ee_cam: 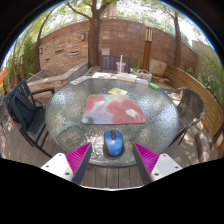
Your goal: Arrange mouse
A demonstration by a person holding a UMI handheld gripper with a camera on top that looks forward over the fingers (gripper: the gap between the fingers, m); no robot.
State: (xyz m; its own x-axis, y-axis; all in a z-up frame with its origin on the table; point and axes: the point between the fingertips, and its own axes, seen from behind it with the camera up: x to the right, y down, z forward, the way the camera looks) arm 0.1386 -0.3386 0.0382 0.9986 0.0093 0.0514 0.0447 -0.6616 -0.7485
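A blue mouse lies on the near rim of a round glass table, just ahead of and between my fingers with a gap at each side. A red mouse pad with a pale print lies on the table's middle, beyond the mouse. My gripper is open, its magenta pads spread wide at either side of the mouse, touching nothing.
Dark metal chairs stand at the table's left and right. A cup and small items sit at the far side. A wooden deck lies below; a brick wall and trees stand behind.
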